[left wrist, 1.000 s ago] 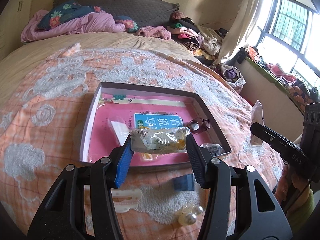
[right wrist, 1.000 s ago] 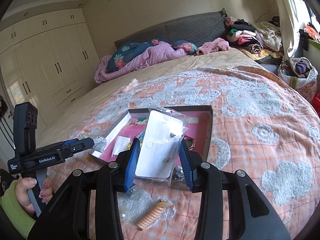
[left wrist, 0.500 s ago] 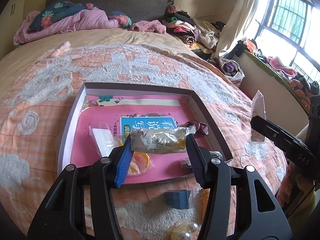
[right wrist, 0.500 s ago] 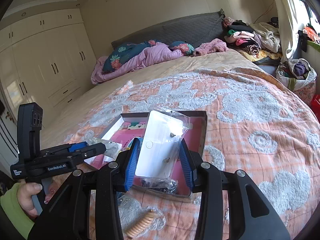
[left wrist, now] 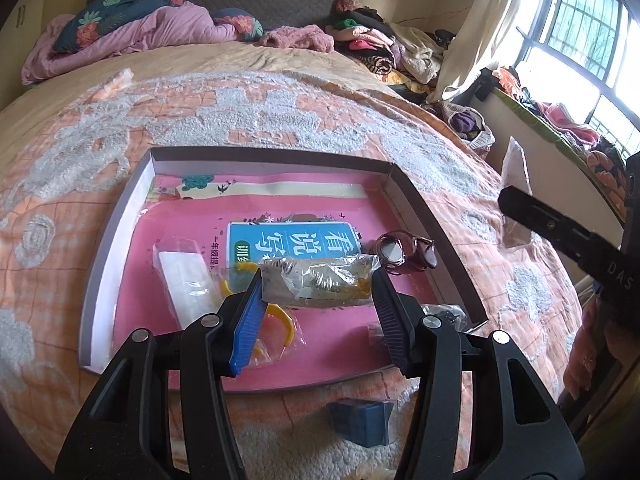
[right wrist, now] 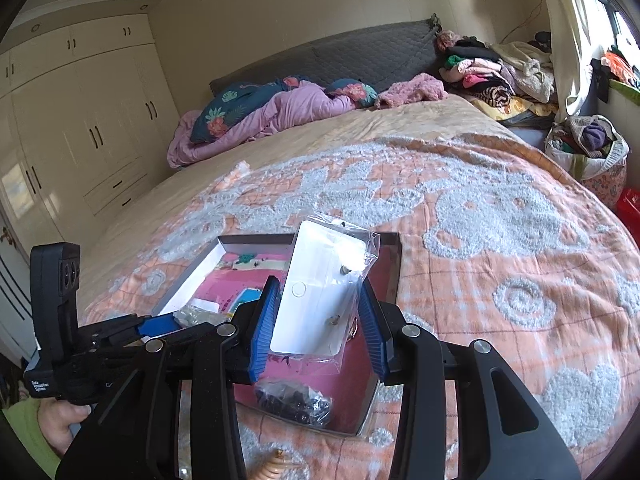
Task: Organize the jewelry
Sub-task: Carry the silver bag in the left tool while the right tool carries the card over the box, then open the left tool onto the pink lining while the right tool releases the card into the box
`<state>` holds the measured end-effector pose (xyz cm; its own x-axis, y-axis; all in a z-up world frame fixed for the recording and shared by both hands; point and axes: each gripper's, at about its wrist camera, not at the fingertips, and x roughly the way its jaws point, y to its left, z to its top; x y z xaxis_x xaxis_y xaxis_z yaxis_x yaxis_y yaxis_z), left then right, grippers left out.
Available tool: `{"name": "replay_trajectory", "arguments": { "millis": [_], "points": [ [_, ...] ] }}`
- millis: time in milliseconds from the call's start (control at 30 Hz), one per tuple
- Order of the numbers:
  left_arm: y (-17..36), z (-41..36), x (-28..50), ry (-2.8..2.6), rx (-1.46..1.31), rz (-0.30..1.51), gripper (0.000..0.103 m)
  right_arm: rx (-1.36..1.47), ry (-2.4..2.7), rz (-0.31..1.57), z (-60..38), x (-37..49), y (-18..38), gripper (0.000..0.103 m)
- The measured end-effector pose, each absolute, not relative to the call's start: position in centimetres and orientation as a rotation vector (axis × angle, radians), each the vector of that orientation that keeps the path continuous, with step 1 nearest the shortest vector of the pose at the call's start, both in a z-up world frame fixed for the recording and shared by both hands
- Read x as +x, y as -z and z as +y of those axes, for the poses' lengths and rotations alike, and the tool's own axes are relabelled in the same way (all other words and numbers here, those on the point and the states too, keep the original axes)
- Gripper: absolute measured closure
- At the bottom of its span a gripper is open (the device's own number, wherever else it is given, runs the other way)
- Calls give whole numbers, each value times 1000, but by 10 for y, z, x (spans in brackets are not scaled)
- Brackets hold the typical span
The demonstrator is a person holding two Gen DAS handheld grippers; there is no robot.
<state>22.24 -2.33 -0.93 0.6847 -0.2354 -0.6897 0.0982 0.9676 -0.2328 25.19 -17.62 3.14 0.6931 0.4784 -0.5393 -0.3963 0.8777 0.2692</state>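
Note:
My left gripper [left wrist: 318, 286] is shut on a clear bag of gold and silver jewelry [left wrist: 320, 280] and holds it over the pink-lined shallow box [left wrist: 120, 216] on the bed. My right gripper [right wrist: 320, 300] is shut on a clear bag with a white earring card [right wrist: 320, 292] and holds it above the box's near right part [right wrist: 394, 272]. The left gripper shows in the right wrist view [right wrist: 160, 326]. In the box lie a white packet [left wrist: 184, 280], a yellow ring piece [left wrist: 280, 320], brown round jewelry [left wrist: 404, 252] and a bag of dark beads [right wrist: 294, 400].
A dark blue small box [left wrist: 362, 420] lies on the orange bedspread in front of the box. A beige spiral hair tie [right wrist: 276, 466] lies near the front edge. Bedding and pillows [left wrist: 132, 36] are piled at the headboard, clothes [left wrist: 384, 44] at the right.
Both grippers have moved forward over the box with their bags still held. The box now sits nearer and lower in both views.

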Motion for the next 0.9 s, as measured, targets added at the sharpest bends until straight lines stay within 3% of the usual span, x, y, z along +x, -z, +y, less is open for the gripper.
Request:
{"name": "replay_trajectory", "arguments": {
  "millis": [367, 900],
  "points": [
    [29, -28, 232, 193, -183, 839, 58, 97, -479, 763, -162, 263, 20, 65],
    [36, -30, 232, 190, -178, 863, 58, 140, -478, 789, -168, 266, 32, 62]
  ]
}}
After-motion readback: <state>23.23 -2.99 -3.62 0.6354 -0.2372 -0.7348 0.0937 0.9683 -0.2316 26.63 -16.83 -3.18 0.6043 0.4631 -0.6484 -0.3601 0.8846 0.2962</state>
